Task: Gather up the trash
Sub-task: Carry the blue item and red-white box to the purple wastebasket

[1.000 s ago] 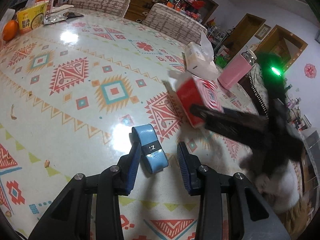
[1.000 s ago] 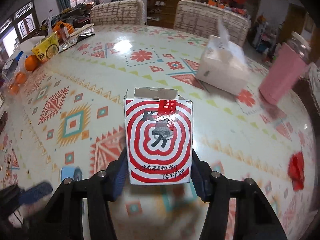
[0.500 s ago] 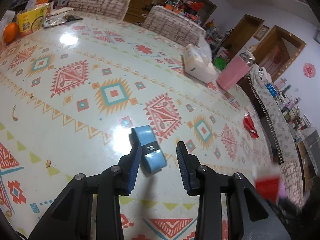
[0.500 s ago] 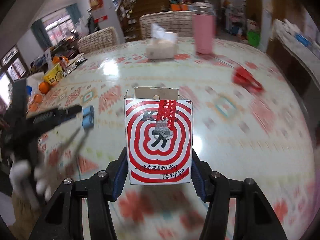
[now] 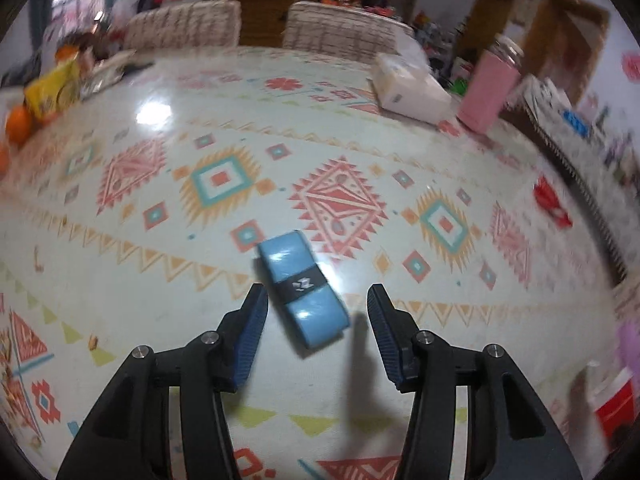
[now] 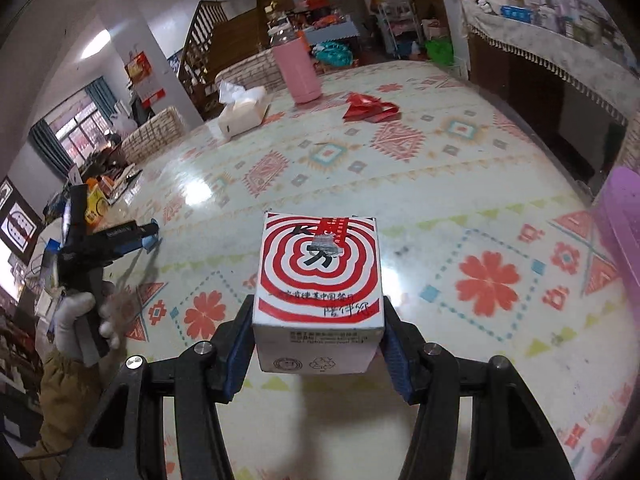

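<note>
My left gripper (image 5: 314, 308) is open, its jaws on either side of the near end of a blue roll with a black band (image 5: 303, 288) that lies on the patterned table (image 5: 160, 208). It also shows in the right wrist view (image 6: 150, 236), far left. My right gripper (image 6: 318, 344) is shut on a red-and-white swirl box (image 6: 319, 276) and holds it above the table near its front edge. The box shows in the left wrist view (image 5: 614, 408) at the lower right. A crumpled red wrapper (image 6: 370, 108) (image 5: 552, 202) lies near the table's right side.
A white tissue box (image 5: 408, 88) and a pink bottle (image 5: 486, 88) stand at the far right of the table. A yellow packet (image 5: 52, 88) and oranges (image 5: 18, 124) lie at the far left. Two chairs (image 5: 340, 34) stand behind. A purple object (image 6: 620, 216) sits at the right edge.
My right gripper has swung the box away from the table's middle toward its near right edge. My left gripper has turned a little around the blue roll and opened wider.
</note>
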Demonstrator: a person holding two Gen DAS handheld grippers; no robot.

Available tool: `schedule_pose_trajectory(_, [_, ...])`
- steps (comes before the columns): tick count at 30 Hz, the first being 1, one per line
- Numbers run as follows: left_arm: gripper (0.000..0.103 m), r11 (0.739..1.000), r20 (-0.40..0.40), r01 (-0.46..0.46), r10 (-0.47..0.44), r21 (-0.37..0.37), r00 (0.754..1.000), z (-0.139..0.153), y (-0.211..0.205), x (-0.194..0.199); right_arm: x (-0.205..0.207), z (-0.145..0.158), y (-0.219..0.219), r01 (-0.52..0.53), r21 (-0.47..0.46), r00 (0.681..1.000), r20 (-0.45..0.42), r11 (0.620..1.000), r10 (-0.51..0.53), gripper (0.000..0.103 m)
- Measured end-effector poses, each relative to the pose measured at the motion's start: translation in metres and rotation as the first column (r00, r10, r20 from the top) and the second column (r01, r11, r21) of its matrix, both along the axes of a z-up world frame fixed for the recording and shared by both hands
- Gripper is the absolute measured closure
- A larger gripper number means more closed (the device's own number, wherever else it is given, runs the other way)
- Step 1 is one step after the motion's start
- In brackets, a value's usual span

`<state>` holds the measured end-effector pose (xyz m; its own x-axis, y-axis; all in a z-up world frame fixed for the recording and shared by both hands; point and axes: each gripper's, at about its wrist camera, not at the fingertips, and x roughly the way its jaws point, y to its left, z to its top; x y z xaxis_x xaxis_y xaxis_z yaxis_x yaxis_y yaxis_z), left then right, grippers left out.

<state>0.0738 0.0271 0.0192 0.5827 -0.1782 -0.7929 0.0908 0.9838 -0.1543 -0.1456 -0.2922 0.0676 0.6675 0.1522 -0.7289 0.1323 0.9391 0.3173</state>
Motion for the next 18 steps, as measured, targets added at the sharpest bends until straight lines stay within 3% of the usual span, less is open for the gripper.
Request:
schedule_pose_trajectory(2, [0.077,0.999,0.01,0.036,-0.036,0.007,0.999,0.0,-0.006,-0.004,-0.009,0.0,-0.002,0.003,-0.007,1.0,0.012,1.0,-0.003,0.041])
schedule_pose_trajectory(8, [0.077,0.995,-0.008,0.102,-0.102,-0.01,0.995,-0.001,-0.021,-0.015,-0.03,-0.01,-0.006,-0.007,-0.074,1.0,0.003,0.997,0.007,0.041])
schedule_pose_trajectory(11, [0.077,0.982,-0.049,0.171,-0.175,-0.077,0.983,0.0,-0.027,-0.033,-0.039,-0.013,-0.017,0.013,-0.098,1.0,-0.001,0.995,-0.014,0.041])
schedule_pose_trajectory(15, [0.077,0.972,-0.085,0.207,-0.216,-0.111,0.973,0.005,-0.029,-0.057,-0.044,-0.017,-0.034,0.032,-0.096,0.999,-0.002,0.995,-0.033,0.04])
schedule_pose_trajectory(16, [0.075,0.971,-0.083,0.21,-0.22,-0.109,0.972,0.009,-0.029,-0.062,-0.045,-0.019,-0.035,0.032,-0.095,0.999,-0.003,0.995,-0.033,0.039])
schedule_pose_trajectory(17, [0.065,0.972,-0.08,0.211,-0.22,-0.104,0.972,0.012,-0.029,-0.064,-0.046,-0.02,-0.036,0.028,-0.094,1.0,-0.006,0.995,-0.029,0.036])
schedule_pose_trajectory(18, [0.047,0.974,-0.072,0.206,-0.213,-0.093,0.974,0.017,-0.029,-0.066,-0.046,-0.022,-0.036,0.024,-0.089,1.0,-0.004,0.996,-0.024,0.036])
